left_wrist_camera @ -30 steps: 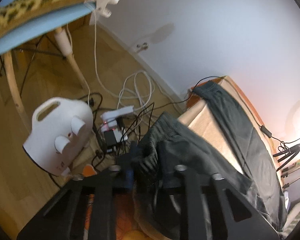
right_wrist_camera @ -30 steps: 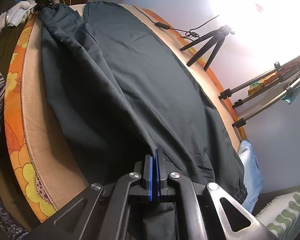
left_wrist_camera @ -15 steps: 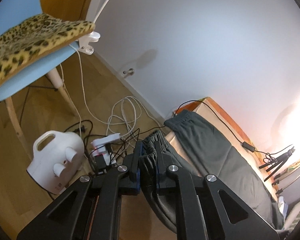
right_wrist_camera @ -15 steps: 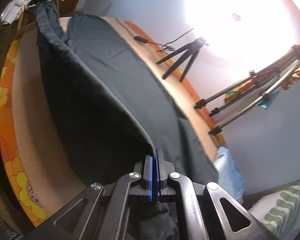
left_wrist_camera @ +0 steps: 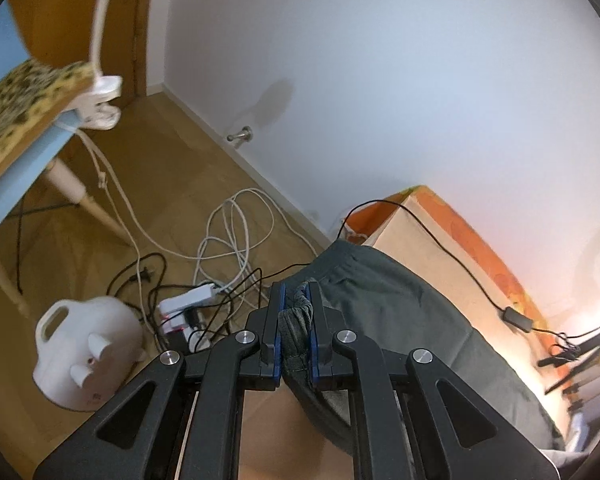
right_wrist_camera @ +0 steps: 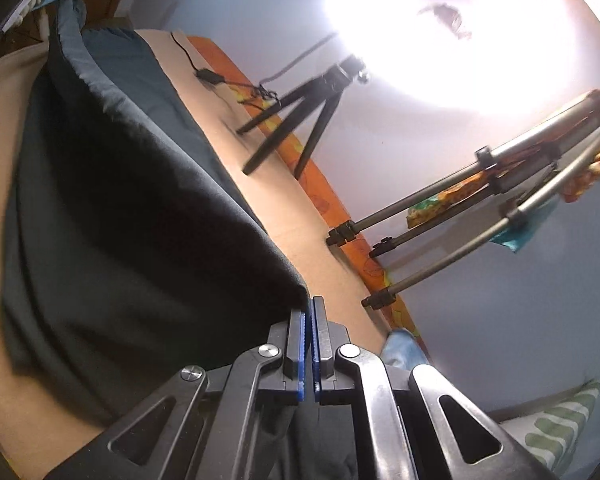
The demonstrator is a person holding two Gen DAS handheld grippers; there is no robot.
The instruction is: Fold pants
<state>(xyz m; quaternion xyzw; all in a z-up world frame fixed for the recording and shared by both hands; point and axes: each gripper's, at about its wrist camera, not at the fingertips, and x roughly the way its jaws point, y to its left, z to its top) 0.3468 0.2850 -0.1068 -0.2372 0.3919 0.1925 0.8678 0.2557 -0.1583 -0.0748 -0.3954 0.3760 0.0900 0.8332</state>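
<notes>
Left gripper [left_wrist_camera: 296, 322]: fingers clamped on the bunched elastic waistband [left_wrist_camera: 298, 316] of the dark pants [left_wrist_camera: 400, 320], a thick wad between the blue pads. Right gripper [right_wrist_camera: 309, 344]: fingers pinched fully together on a thin edge of the same pants [right_wrist_camera: 140, 220], probably the leg end, fabric rising off the pad tips in a taut ridge.

Outward from there: near leg is lifted and held stretched between the two grippers, the far leg lies flat on the tan surface [right_wrist_camera: 320, 232] with the orange floral border. Reads as a lengthwise fold in progress, near leg being carried over the far one. Not yet laid down.

Around it: small black tripod [right_wrist_camera: 300, 120] stands on the far part of the surface, a black cable with an inline box [left_wrist_camera: 514, 318] runs along the far edge. Larger grey tripods [right_wrist_camera: 480, 200] beyond the edge. Floor below the waistband end has a power strip [left_wrist_camera: 188, 304], tangled cords, a white jug [left_wrist_camera: 84, 356], blue chair [left_wrist_camera: 20, 168].

Risks:
- Right grip is on very little cloth; extra tension between the hands could pull it out and drop the leg mid-fold.
- Overshooting the carry could sweep fabric into the small tripod or snag the cable.
- Waistband end sits at the surface corner; slack there could let it slide off toward the floor cords.
- Uneven tension gives a skewed fold, legs misaligned.
</notes>
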